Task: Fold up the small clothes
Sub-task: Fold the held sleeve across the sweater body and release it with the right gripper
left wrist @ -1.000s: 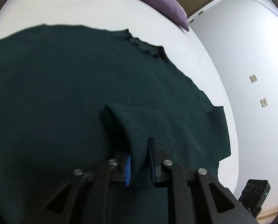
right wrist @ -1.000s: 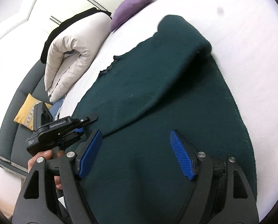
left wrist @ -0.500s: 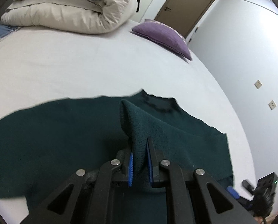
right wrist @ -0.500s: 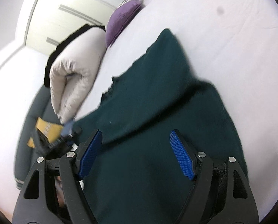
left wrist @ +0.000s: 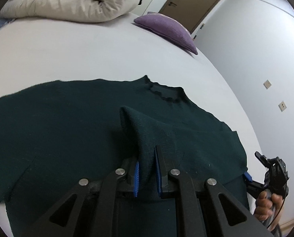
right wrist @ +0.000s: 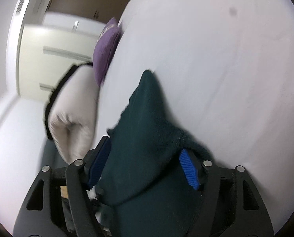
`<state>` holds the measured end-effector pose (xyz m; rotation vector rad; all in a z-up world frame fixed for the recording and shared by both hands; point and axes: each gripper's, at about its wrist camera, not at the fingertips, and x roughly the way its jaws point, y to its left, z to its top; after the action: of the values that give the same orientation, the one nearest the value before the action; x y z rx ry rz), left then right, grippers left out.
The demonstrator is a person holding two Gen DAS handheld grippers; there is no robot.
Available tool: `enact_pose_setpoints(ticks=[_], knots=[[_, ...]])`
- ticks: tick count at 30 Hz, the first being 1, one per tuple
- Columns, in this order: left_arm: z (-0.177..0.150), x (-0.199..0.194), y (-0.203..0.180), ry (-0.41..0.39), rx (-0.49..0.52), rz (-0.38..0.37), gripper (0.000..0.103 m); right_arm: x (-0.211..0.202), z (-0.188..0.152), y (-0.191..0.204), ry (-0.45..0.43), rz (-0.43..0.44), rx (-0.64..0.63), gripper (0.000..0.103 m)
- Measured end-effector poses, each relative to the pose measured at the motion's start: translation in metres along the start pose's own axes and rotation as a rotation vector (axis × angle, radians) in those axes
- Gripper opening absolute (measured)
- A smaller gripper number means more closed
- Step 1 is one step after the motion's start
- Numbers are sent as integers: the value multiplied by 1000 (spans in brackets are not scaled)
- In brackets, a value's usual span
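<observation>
Since the earlier frame the right gripper, then open above the cloth, has taken up a thick bunch of the dark green sweater. The left gripper stays clamped on a raised pleat, so both lift an edge for folding while the rest lies on the white bed.

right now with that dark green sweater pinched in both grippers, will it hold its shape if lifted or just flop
Probably flop: the sweater is soft knit, and the pinch in the left gripper already peaks into a limp tent. In the right gripper the cloth bunches and droops over the jaws, so unheld parts should sag. The fuzzy surface likely grips the ribbed pads rather than slipping.
</observation>
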<state>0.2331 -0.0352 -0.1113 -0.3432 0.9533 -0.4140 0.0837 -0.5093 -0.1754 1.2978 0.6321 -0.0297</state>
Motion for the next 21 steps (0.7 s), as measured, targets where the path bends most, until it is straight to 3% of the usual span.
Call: enact_pose_setpoints(ticks=[5,9,11,15,21], knots=[[1,12,4,8,-22,34,14,2,-2,-1,4,-14,-70,50],[2,13,12,5,-28,21,16,-10,-4,3,46,-50,-61,53],[3,13,12,0,-25,18,16,-21,-4,19,38,-78,-127,53],[3,13,14,-19,-33,9,16,-29,14,63,-58,-180,-316,53],[3,15,14,-47,8,24,16,42,51,92,3,-346,-517,53]])
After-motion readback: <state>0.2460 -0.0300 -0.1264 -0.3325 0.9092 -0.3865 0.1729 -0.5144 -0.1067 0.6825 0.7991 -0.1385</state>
